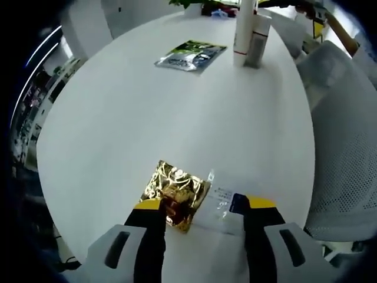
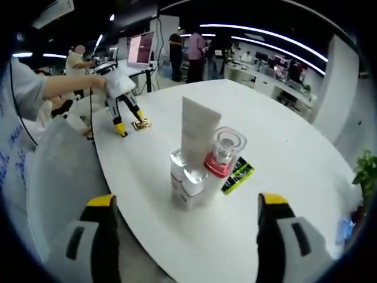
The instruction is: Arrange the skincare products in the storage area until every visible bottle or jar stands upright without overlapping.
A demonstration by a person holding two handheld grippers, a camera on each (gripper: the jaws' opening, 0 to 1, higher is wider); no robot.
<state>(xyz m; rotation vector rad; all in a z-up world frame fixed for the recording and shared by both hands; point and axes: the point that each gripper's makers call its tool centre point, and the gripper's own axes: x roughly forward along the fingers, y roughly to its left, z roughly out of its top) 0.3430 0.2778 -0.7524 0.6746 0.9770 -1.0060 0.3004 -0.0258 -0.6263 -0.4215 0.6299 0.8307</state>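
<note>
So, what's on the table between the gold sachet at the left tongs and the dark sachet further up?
Nothing: in the left gripper view the white table is bare between the gold sachet and the dark sachet.

- The middle of the round white table (image 1: 177, 118) lies bare, a broad open stretch between its near and far edges.
- Near the table's edge, a gold foil sachet (image 1: 175, 193) and a clear packet (image 1: 221, 206) lie flat just ahead of the left gripper (image 1: 200, 209) (low, easy to pass over).
- A tall white tube (image 2: 197, 132), a pink-collared bottle (image 2: 222, 152) and two small clear-capped bottles (image 2: 187, 186) stand clustered, blocking the way ahead of the right gripper (image 2: 185, 215).
- A dark green sachet (image 2: 237, 175) lies flat beside them.
- White mesh chairs (image 1: 344, 147) crowd the table's edge.
</note>
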